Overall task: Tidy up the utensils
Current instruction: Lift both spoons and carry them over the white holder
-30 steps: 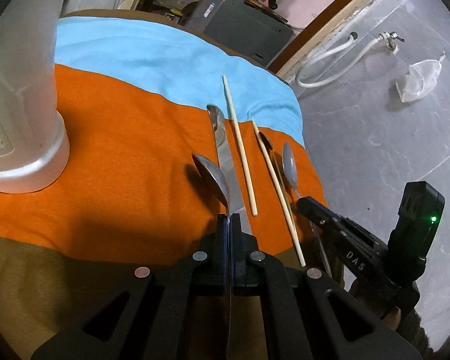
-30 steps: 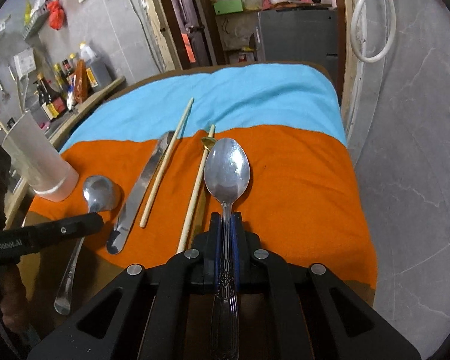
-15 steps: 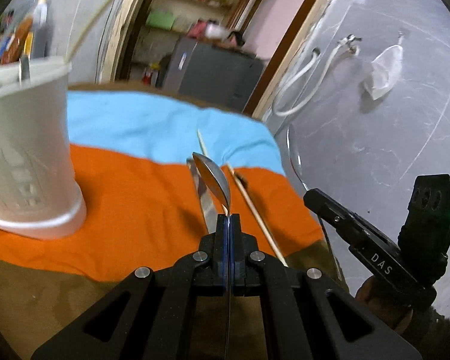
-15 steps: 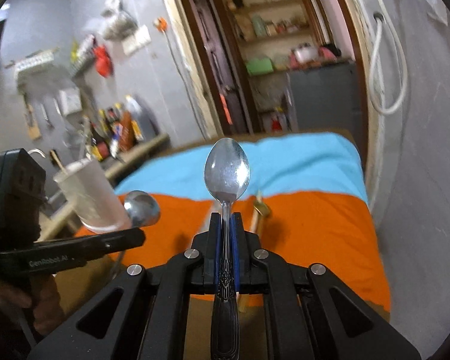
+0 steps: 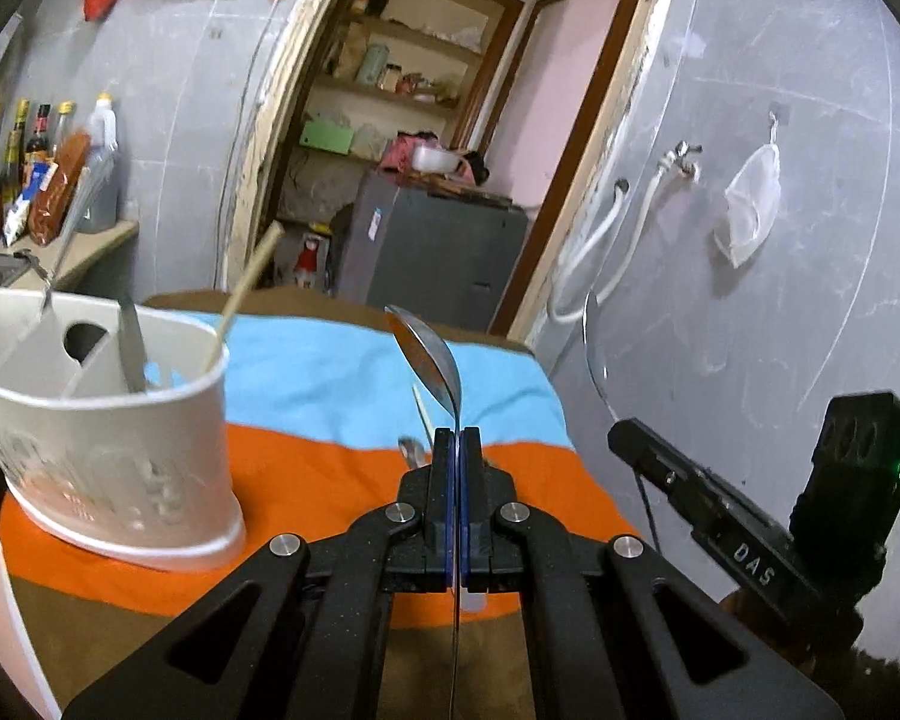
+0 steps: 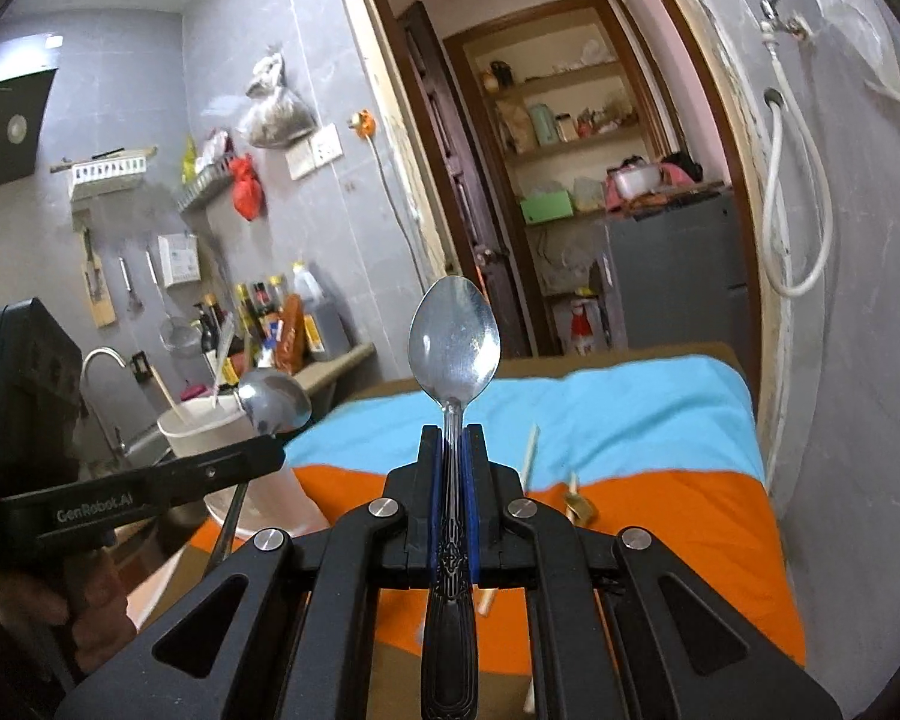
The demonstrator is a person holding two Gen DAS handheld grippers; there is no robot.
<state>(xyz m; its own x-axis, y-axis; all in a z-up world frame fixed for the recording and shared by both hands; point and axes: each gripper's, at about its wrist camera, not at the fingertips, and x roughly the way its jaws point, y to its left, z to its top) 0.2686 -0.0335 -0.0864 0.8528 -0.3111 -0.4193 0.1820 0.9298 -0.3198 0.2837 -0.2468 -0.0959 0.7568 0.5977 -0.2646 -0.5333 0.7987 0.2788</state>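
The left gripper (image 5: 457, 438) clamps 1 spoon (image 5: 429, 360) edge-on above the orange-and-blue cloth (image 5: 330, 456), beside the white utensil holder (image 5: 108, 450); the right gripper (image 6: 453, 438) pinches the ornate spoon (image 6: 455, 342) upright, bowl raised.

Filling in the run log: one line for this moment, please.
left gripper: shut on spoon | right gripper: shut on ornate spoon | both clear of cloth | holder: partly filled
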